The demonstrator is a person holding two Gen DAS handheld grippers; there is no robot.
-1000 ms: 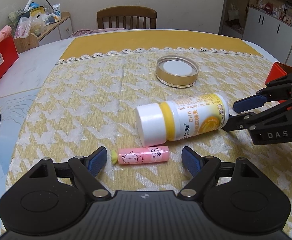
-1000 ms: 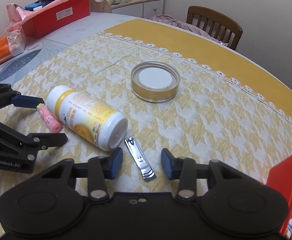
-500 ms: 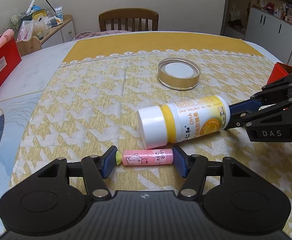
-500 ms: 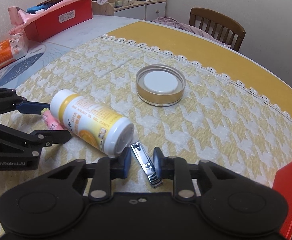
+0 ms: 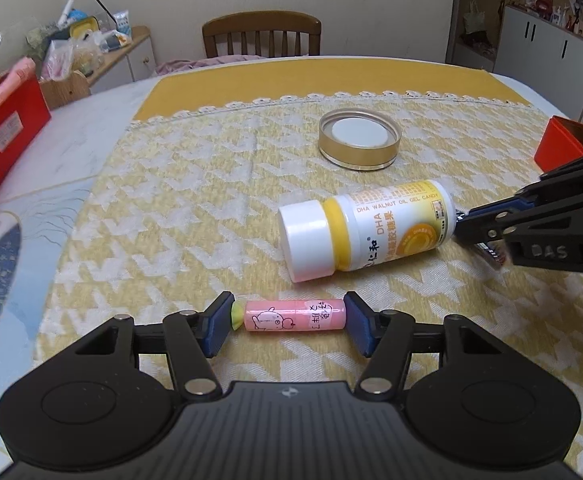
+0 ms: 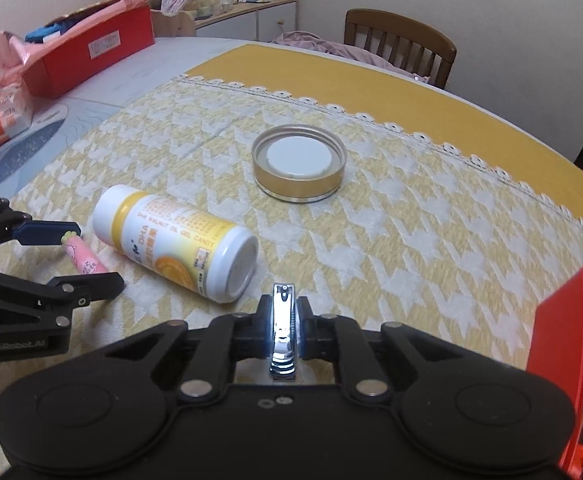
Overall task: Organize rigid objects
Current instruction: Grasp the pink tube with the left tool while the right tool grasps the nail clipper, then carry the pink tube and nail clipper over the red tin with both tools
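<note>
My right gripper [image 6: 284, 330] is clenched on the nail clipper [image 6: 284, 326], just beside the base of the fallen DHA candy bottle [image 6: 179, 242]. My left gripper [image 5: 289, 326] pinches the pink tube [image 5: 295, 315] end to end, low on the surface [image 5: 211, 208]. Both pickups look secured to me; next I judge a straight lift, clear of the bottle, toward the red box [image 6: 559, 344].

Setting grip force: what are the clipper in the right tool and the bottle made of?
Nail clipper: looks like polished metal, with a mirror-bright chrome shine. Bottle: probably glossy plastic, white with a printed yellow label and soft highlights; its contents can't be seen.
</note>
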